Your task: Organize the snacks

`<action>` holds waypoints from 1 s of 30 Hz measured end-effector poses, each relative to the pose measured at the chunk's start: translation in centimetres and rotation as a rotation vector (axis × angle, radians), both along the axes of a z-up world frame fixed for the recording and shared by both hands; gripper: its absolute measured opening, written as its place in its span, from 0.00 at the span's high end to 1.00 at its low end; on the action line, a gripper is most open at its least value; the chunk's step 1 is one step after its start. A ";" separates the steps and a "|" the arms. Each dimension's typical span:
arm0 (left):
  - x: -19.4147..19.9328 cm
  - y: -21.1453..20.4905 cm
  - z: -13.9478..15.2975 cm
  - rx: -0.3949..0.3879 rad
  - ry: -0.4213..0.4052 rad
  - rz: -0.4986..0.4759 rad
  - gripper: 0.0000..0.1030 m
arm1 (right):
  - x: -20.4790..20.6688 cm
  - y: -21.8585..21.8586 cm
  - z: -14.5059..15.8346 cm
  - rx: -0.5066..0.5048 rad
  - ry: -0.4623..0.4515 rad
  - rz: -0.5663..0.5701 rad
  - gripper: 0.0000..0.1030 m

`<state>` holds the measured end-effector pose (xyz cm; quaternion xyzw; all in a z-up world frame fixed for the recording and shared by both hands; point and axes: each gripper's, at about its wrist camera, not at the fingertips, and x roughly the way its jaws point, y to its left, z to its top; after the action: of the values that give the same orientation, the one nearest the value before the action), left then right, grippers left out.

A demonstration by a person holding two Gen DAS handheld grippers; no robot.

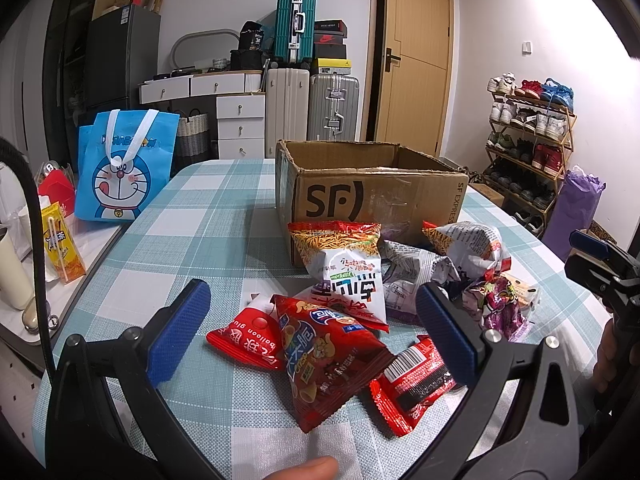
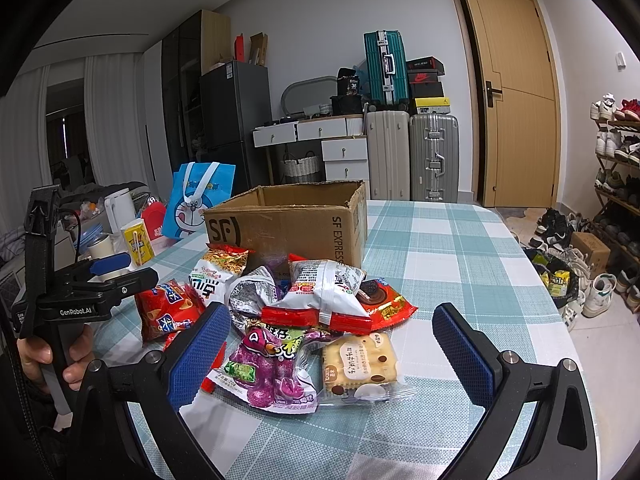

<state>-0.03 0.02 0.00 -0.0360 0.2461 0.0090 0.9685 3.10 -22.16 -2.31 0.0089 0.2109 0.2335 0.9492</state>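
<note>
A pile of snack packets lies on the checked tablecloth (image 1: 208, 240) in front of an open SF cardboard box (image 1: 372, 196), which also shows in the right wrist view (image 2: 288, 228). My left gripper (image 1: 312, 320) is open, low over a red crisp packet (image 1: 328, 356) and a red balloon-gum packet (image 1: 244, 340). My right gripper (image 2: 332, 344) is open over a purple candy packet (image 2: 268, 372) and a biscuit packet (image 2: 360, 360). A white noodle-snack packet (image 1: 344, 264) leans by the box. The right gripper shows at the edge of the left view (image 1: 600, 264).
A blue Doraemon bag (image 1: 124, 168) stands at the table's left with a yellow drink carton (image 1: 60, 248) and cups beside it. Suitcases (image 1: 312, 108), drawers and a door stand behind. A shoe rack (image 1: 528, 140) and loose shoes are at the right.
</note>
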 end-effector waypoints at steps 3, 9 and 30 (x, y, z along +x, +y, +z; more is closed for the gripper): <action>0.0 0.0 0.0 -0.001 0.001 -0.001 0.01 | 0.0 0.0 0.0 0.000 0.000 0.002 0.00; -0.3 0.5 0.9 -0.020 0.007 -0.003 0.01 | -0.1 -0.2 0.2 0.000 -0.006 0.000 0.00; 0.7 -0.2 -0.5 0.032 0.097 -0.048 0.01 | 3.2 0.7 0.0 -0.032 0.145 0.005 0.00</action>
<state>0.64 -0.21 -0.45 -0.0141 0.2932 -0.0085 0.9559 6.34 -21.51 -2.35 0.0100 0.2830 0.2314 0.9307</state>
